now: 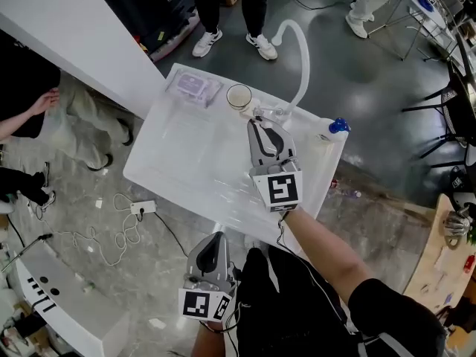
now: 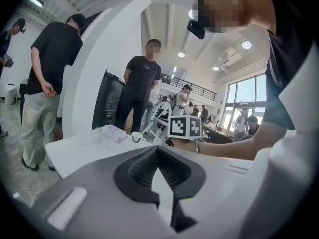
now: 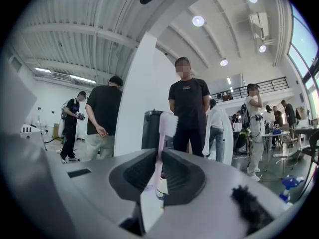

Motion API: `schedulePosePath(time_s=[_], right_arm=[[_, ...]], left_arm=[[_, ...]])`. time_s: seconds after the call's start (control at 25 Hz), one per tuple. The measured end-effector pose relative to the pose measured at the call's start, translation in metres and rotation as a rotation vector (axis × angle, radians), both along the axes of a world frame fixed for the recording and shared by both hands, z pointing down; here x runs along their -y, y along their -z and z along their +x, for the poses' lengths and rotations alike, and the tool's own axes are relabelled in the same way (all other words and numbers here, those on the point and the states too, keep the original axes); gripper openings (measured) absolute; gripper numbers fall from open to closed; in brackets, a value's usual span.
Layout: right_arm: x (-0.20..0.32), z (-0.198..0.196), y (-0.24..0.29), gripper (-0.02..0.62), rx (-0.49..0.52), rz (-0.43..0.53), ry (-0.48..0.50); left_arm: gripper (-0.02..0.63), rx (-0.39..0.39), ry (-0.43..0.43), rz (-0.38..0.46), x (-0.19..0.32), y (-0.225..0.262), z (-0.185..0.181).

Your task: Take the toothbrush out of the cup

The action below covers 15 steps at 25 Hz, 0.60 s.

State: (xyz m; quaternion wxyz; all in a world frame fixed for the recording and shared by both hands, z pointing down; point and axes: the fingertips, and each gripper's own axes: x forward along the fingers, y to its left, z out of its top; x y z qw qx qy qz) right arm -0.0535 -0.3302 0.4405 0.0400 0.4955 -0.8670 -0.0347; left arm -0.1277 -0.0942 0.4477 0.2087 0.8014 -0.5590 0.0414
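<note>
Two grippers are in play over a white table (image 1: 186, 155). The right gripper (image 1: 259, 117) reaches out level above the table's far side, its jaws pinching a pale toothbrush (image 3: 167, 126). The brush stands upright between the pads, its bristle head well above them and its lower end hidden behind the jaws. The cup (image 1: 239, 96) stands on the table near the far edge, just beyond and to the left of that gripper's tips in the head view, apart from them. The left gripper (image 1: 216, 238) hangs back off the near edge of the table, close to the person's body, its jaws pressed together at the tips with nothing between them. A clear plastic package (image 1: 195, 88) lies just left of the cup. A white hose (image 1: 303, 58) arches up behind the right gripper, and a blue-capped bottle (image 1: 338, 126) stands at the table's right corner. Nothing lies between the right gripper and the cup. Bystanders (image 3: 188, 108) stand just past the far edge beside a tall white panel (image 1: 67, 36), and a power strip (image 1: 143, 207) with loose cable lies on the floor to the left.
</note>
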Motion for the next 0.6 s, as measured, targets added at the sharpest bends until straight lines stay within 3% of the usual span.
schedulePosePath(time_s=[0.16, 0.4, 0.6], right_arm=[[-0.025, 0.019, 0.019, 0.052, 0.023, -0.027, 0.027], [-0.065, 0.046, 0.064, 0.052, 0.027, 0.006, 0.052], [-0.108, 0.049, 0.094, 0.052, 0.04, 0.023, 0.136]], left_arm=[[0.009, 0.01, 0.0, 0.025, 0.002, 0.015, 0.003], [0.009, 0.025, -0.012, 0.06, -0.001, 0.036, 0.011], [0.009, 0.038, -0.025, 0.089, -0.004, 0.053, 0.02]])
